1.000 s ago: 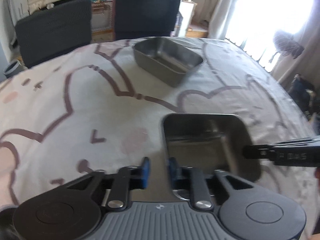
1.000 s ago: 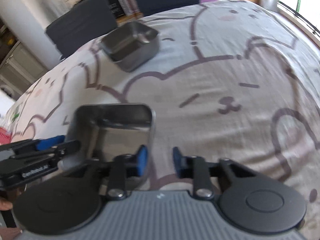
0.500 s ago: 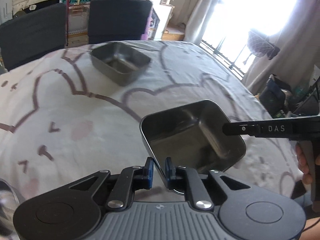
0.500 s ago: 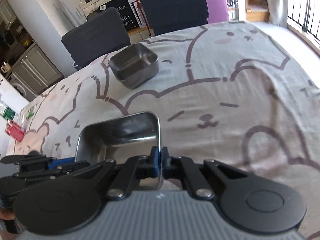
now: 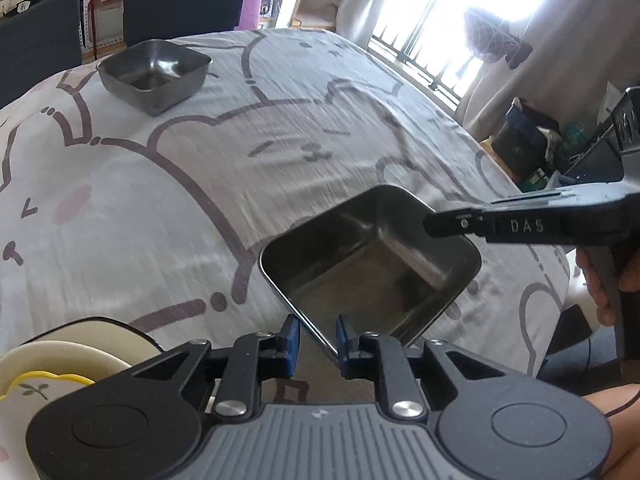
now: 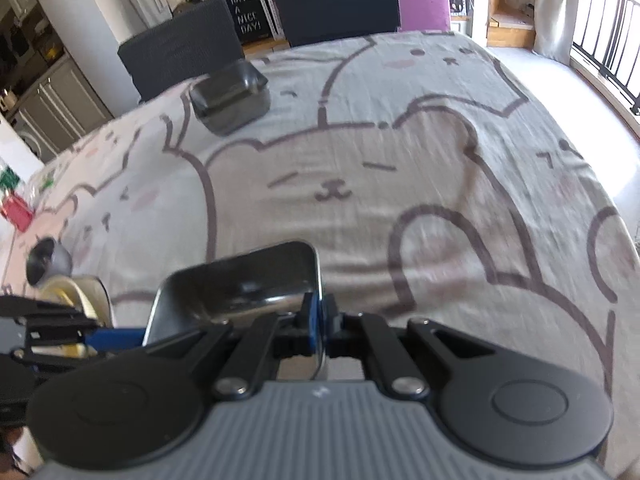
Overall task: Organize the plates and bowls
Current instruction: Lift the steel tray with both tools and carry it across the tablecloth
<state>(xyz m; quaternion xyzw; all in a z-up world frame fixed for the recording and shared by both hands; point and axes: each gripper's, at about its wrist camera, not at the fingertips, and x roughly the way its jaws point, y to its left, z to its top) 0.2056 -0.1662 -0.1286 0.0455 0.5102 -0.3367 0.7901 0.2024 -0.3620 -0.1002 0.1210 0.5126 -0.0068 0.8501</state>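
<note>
A square steel bowl [image 5: 372,264] is held tilted above the table. My right gripper [image 6: 320,320] is shut on its right rim [image 6: 316,280]; in the left wrist view it reaches in from the right [image 5: 520,226]. My left gripper [image 5: 316,340] straddles the bowl's near rim with a gap between the pads, so it is open. A second square steel bowl [image 5: 154,74] sits far back on the table; it also shows in the right wrist view [image 6: 230,98].
A cream plate with a yellow rim [image 5: 48,376] lies at the near left, also seen beside a small round metal cup [image 6: 48,262]. Dark chairs [image 6: 336,0] stand behind the table. The bear-print tablecloth [image 6: 400,160] covers the table.
Both grippers lifted the near bowl off the table and tilted it. The left gripper, shut half a second ago, has opened; the right stays shut on the rim. The view swung toward the right.
</note>
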